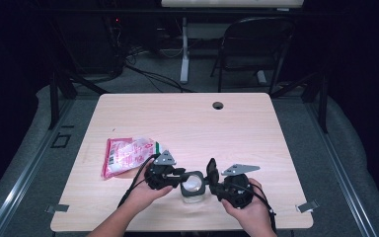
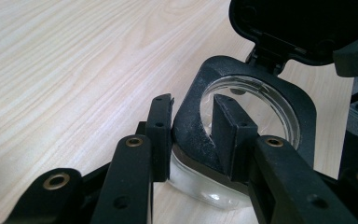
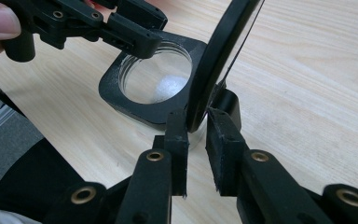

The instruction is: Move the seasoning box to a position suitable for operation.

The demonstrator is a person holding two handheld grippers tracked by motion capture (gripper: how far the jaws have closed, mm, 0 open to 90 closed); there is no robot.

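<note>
Clear glass jar (image 1: 193,190) with black square collar stands on the wooden surface (image 1: 187,123) near its front edge, between the two hands. Hinged black lid (image 3: 219,60) is swung up, roughly upright, on the side toward the right hand.

Left tool (image 2: 193,128): jaws straddle the collar (image 2: 191,135) wall, one pad outside, the other inside the mouth. They pinch the rim. Likely reason: to anchor the jar so it neither slides nor tips while the lid is worked.

Right tool (image 3: 196,126): jaws either side of the raised lid's lower edge, near the hinge. Pads sit close against it, so it looks clamped edge-on; a thin gap on one side cannot be ruled out. Gripping the lid this way would let the hand swing it about the hinge, open or shut; which way cannot be told.

Jar interior: a little white powdery residue (image 3: 168,84) on the bottom, otherwise empty.

Pink-and-white printed pouch (image 1: 127,155) lies flat, left of and behind the jar, apart from it, untouched; possibly the filling, kept within reach.
</note>
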